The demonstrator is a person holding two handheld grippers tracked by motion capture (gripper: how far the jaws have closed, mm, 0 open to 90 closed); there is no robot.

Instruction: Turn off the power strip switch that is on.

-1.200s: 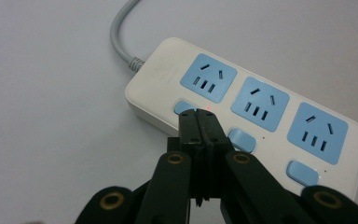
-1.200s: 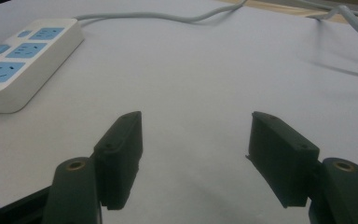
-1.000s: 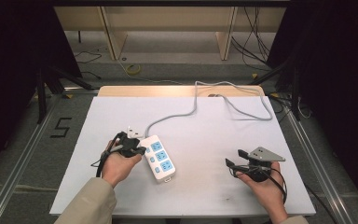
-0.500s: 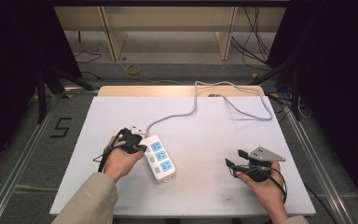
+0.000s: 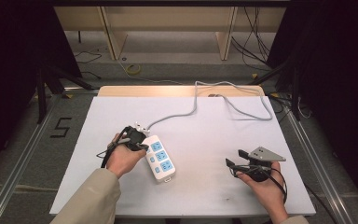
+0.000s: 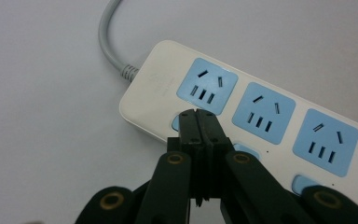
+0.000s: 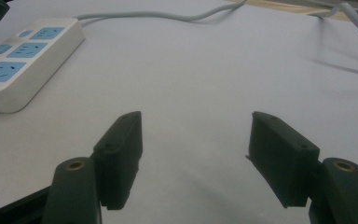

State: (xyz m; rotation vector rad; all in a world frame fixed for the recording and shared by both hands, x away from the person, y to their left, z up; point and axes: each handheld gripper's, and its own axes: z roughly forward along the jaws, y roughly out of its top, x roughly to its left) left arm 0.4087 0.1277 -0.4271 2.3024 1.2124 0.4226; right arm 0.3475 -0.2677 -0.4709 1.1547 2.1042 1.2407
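A white power strip (image 5: 159,159) with three blue sockets lies on the white table left of centre. Its grey cable (image 5: 193,109) runs to the far edge. My left gripper (image 5: 142,145) is at the strip's cable end. In the left gripper view the jaws stand shut with nothing between them, and this left gripper (image 6: 199,117) has its tips over a small blue switch beside the first socket (image 6: 207,86) of the power strip (image 6: 279,140). I cannot tell whether they touch it. My right gripper (image 5: 235,158) rests open at the right, apart from the strip. In the right gripper view, that right gripper (image 7: 196,154) holds nothing.
The grey cable (image 7: 168,16) loops across the table's far right part. A wooden strip (image 5: 168,90) borders the table's (image 5: 205,130) far edge. Beyond it are shelf legs and loose cables on the floor. Metal rails run along both sides.
My left gripper has shifted a little to the right and away from me, onto the strip's cable end. The right gripper has not moved.
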